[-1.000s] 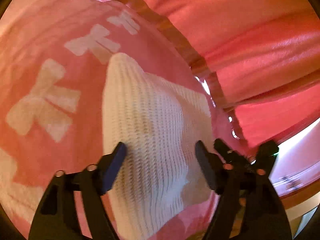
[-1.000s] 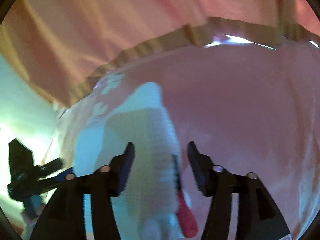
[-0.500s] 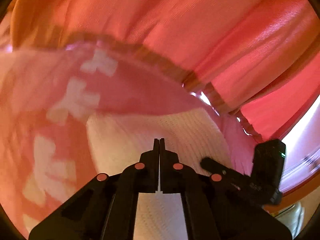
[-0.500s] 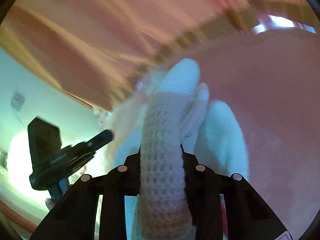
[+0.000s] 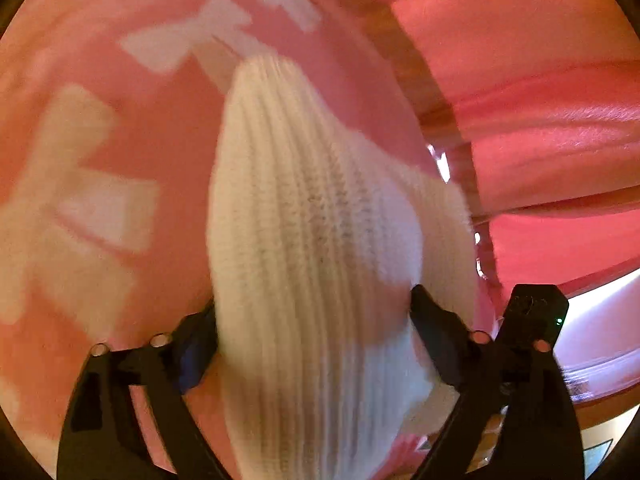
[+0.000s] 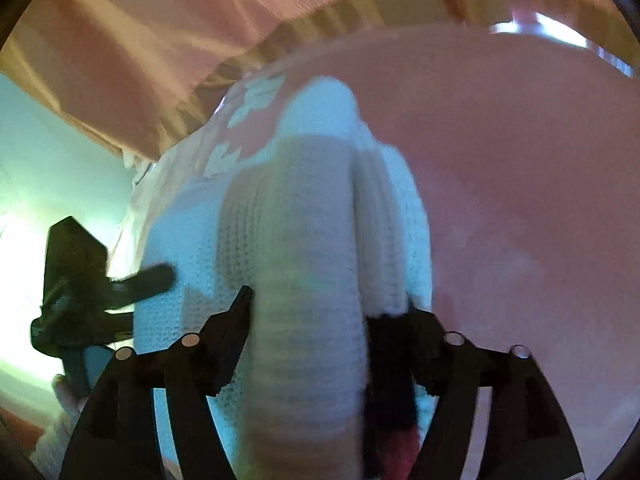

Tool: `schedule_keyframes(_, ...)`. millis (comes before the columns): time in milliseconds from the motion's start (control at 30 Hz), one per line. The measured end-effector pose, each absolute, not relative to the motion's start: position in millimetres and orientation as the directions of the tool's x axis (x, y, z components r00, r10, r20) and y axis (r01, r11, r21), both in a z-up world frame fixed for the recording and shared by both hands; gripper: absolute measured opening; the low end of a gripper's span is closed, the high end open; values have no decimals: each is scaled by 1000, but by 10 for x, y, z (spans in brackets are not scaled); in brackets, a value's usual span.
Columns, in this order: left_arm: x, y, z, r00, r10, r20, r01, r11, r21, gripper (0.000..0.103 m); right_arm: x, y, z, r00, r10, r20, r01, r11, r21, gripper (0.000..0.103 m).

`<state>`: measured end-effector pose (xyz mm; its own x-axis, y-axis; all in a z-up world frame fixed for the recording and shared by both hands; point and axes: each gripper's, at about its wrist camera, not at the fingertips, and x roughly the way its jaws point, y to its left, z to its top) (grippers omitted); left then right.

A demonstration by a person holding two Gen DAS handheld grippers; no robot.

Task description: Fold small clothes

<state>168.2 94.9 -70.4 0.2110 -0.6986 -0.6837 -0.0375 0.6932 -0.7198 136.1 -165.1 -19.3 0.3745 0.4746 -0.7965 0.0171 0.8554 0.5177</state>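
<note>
The left gripper point(image 5: 314, 312) stands with its jaws spread wide, one black finger on each side of the white ribbed knitted garment point(image 5: 312, 240); the fabric fills the gap between them, but the pads do not press it, so nothing is clamped. The garment rises as a raised fold from the lower edge of the left wrist view toward a rounded tip near the upper centre, with a second layer spreading out to its right. It rests on the pink cloth with white bow shapes point(image 5: 100, 208), which covers the surface beneath. Behind this cloth hang red-pink draped curtains point(image 5: 540, 92). At the lower right of the same view, the black body of the right gripper point(image 5: 532, 320) shows a small green light. In the right wrist view, the right gripper point(image 6: 310, 308) also has its jaws apart, with a thick rolled fold of the same garment point(image 6: 304, 240) standing between the two fingers; motion blur prevents telling whether the fingers touch the knit. Flatter layers of the garment extend to both sides of this fold. The left gripper point(image 6: 80, 292) appears at the left edge, its finger tip reaching onto the garment's left portion.
</note>
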Motion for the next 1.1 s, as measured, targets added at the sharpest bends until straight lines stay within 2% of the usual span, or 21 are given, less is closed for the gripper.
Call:
schedule_keyframes(33,1731,903,-678,217,-687,-694,-10,709,-705,63,1353,-1668,-210,385,493,-780,29,838,545,42)
schedule_keyframes(67,1760,890,-613,223,-691,-688,13,708,-707,48,1325,-1702,-183,400,507,-763,45,821,569,38)
schedule_keyframes(100,1804,877,-449,242,-694,-678,60,709,-703,42,1294,-1742,-109,436,533,-725,59,787,614,37)
schedule_keyframes(200,1842,817,149,364,-664,-654,248,745,-619,42,1206,-1686,172,523,550,-651,-6,767,642,36)
schedule_keyframes(233,1853,801,223,383,-649,-658,273,760,-590,43,1191,-1673,228,545,540,-641,-19,773,634,38)
schedule_keyframes(267,1890,764,265,400,-610,-684,290,792,-537,49,1224,-1667,221,558,512,-653,-12,792,610,45)
schedule_keyframes(300,1931,754,182,398,-582,-709,280,813,-511,58,1271,-1661,176,549,482,-683,-1,817,576,46)
schedule_keyframes(367,1999,749,-131,381,-481,-790,196,877,-440,60,1334,-1683,52,524,339,-781,54,902,428,47)
schedule_keyframes(400,2016,749,-236,373,-434,-820,148,900,-409,60,1302,-1744,57,536,305,-787,82,909,408,47)
schedule_keyframes(467,1956,888,-212,399,-429,-811,101,899,-426,60,1188,-1805,232,565,326,-758,95,887,452,47)
schedule_keyframes(500,1909,936,-148,416,-429,-802,89,897,-434,66,1096,-1778,402,574,346,-742,54,889,456,47)
schedule_keyframes(533,1831,994,-65,443,-421,-791,84,898,-431,70,1010,-1748,521,581,358,-731,16,893,451,44)
schedule_keyframes(600,1627,1061,62,498,-372,-783,90,920,-380,76,856,-1569,664,574,384,-724,-73,904,421,27)
schedule_keyframes(633,1562,1041,85,508,-346,-789,94,932,-349,76,874,-1447,633,548,392,-739,-110,909,401,14)
schedule_keyframes(700,1405,1000,141,531,-302,-791,118,952,-284,76,969,-1294,331,454,330,-828,-109,943,316,0)
schedule_keyframes(733,1337,969,175,543,-288,-789,129,957,-260,76,1005,-1307,152,419,268,-867,-77,963,260,0)
schedule_keyframes(767,1292,946,203,554,-281,-784,138,959,-246,76,988,-1352,123,437,253,-863,-62,966,252,0)
schedule_keyframes(833,1178,848,349,600,-233,-765,142,972,-185,76,941,-1426,297,476,224,-851,-9,968,250,0)
schedule_keyframes(933,1004,779,447,627,-214,-749,158,976,-147,76,663,-1358,657,571,176,-802,-33,981,191,2)
schedule_keyframes(1000,871,736,468,641,-189,-744,149,981,-122,84,446,-1323,743,607,135,-783,-31,989,146,3)
schedule_keyframes(1100,668,684,492,660,-176,-730,151,983,-101,85,160,-1294,714,628,65,-775,-2,997,82,6)
